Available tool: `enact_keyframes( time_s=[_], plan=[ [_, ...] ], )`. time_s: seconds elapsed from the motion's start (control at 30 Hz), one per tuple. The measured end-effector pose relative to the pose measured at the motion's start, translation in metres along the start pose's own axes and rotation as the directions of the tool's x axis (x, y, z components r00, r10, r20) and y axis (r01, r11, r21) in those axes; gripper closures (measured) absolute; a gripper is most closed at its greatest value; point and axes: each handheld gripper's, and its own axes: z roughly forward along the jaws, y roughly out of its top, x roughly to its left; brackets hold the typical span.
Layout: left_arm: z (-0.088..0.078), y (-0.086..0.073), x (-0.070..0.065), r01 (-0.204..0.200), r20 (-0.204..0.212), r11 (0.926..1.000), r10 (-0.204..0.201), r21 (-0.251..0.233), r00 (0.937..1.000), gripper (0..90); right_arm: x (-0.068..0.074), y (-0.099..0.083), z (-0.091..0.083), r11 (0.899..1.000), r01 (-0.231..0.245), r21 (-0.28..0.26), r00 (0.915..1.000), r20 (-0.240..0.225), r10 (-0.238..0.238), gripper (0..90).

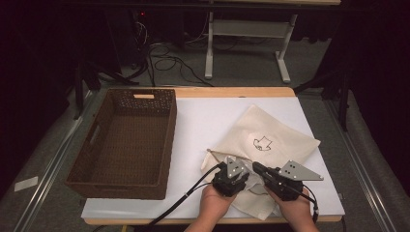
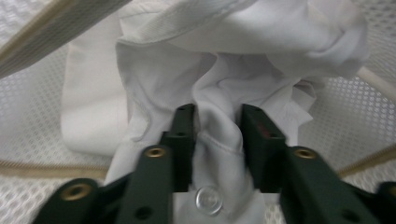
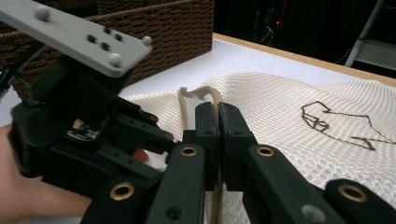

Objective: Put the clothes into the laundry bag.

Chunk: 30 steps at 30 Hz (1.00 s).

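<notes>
Left tongs (image 2: 217, 126) loosely spread around white garment (image 2: 219, 93), right tongs (image 3: 218, 122) pinching mesh bag (image 3: 299, 140) drawstring (image 3: 194, 93)

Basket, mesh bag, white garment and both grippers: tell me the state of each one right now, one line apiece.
Basket: upright, nothing inside it.
Mesh bag: lying flat on the table, near edge with its drawstring pinched and lifted.
White garment: crumpled, partly inside the bag's mouth.
Left gripper: jaws part open, a fold of the garment between them.
Right gripper: shut on the bag's drawstring.
</notes>
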Motion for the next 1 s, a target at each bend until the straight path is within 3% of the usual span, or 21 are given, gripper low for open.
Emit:
enact_keyframes(
  time_s=[0.07, 0.23, 0.47, 0.6, 0.73, 0.93, 1.0],
  plan=[
    [-0.005, -0.003, 0.001, 0.001, -0.006, 0.9999, -0.001, -0.010, 1.0000, 54.1, 0.000, 0.000, 0.000, 1.000, -0.004, -0.001, 1.0000, 0.001, 0.004, 89.1],
    [-0.022, -0.014, 0.005, 0.015, -0.009, 0.9996, -0.015, -0.025, 0.9998, 42.4, 0.001, 0.000, 0.002, 1.000, 0.006, 0.003, 1.0000, 0.003, -0.006, 89.0],
    [-0.033, -0.032, 0.012, 0.014, -0.018, 0.9995, -0.014, 0.028, 0.9997, 31.5, 0.002, -0.001, 0.001, 1.000, 0.004, 0.003, 1.0000, 0.006, -0.004, 89.0],
    [-0.031, -0.032, 0.013, 0.008, 0.015, 0.9986, -0.009, 0.051, 0.9998, 33.9, 0.003, -0.001, 0.002, 1.000, 0.005, 0.010, 0.9999, 0.009, -0.006, 89.0],
    [-0.025, -0.030, 0.008, -0.037, 0.018, 0.9942, 0.035, 0.101, 0.9992, 34.1, 0.002, -0.001, 0.002, 1.000, 0.006, 0.008, 1.0000, 0.007, -0.006, 89.0],
    [-0.021, -0.028, -0.001, -0.092, 0.012, 0.9892, 0.091, 0.115, 0.9958, 54.9, 0.002, -0.002, 0.003, 1.000, 0.012, 0.010, 0.9999, 0.003, -0.012, 89.0],
    [-0.020, -0.028, -0.002, -0.076, 0.032, 0.9912, 0.073, 0.109, 0.9968, 66.8, 0.003, -0.002, 0.002, 1.000, 0.008, 0.013, 1.0000, 0.004, -0.008, 89.1]
  ],
)
